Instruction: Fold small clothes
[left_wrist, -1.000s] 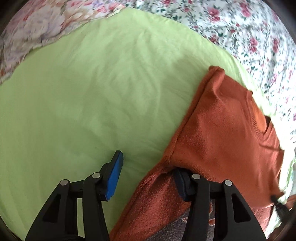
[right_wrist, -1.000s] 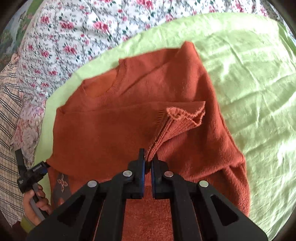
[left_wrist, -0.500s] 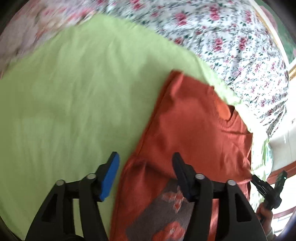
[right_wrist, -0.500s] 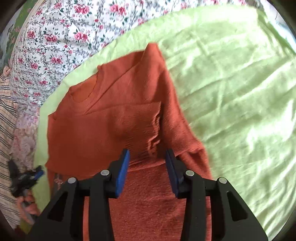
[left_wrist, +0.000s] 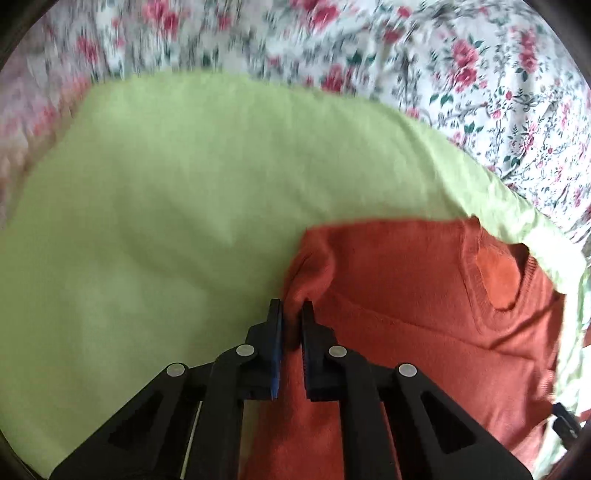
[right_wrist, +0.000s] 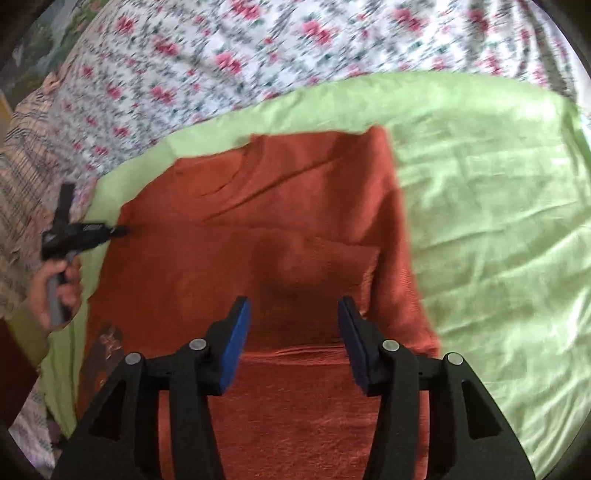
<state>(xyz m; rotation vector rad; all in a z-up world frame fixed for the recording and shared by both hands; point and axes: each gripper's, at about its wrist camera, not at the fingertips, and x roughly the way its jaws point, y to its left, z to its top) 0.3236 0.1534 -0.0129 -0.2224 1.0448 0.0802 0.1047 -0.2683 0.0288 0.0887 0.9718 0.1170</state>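
Note:
A rust-orange knitted sweater lies on a light green sheet, its neckline at the right of the left wrist view. My left gripper is closing its jaws on a bunched corner of the sweater's left edge, and the fabric is pinched between the pads. In the right wrist view the sweater has a sleeve folded flat across its body. My right gripper hovers just above that sleeve; its jaws are opening and nothing is between them. The left gripper shows at the sweater's far left edge, held by a hand.
The green sheet spreads wide to the right of the sweater. A floral bedspread surrounds it at the back. A plaid cloth lies at the far left. A grey patterned patch shows at the sweater's lower left.
My left gripper slid along the sweater's edge toward the neckline end and closed on the corner there. My right gripper let go of the sleeve cuff and opened; the sleeve now lies flat.

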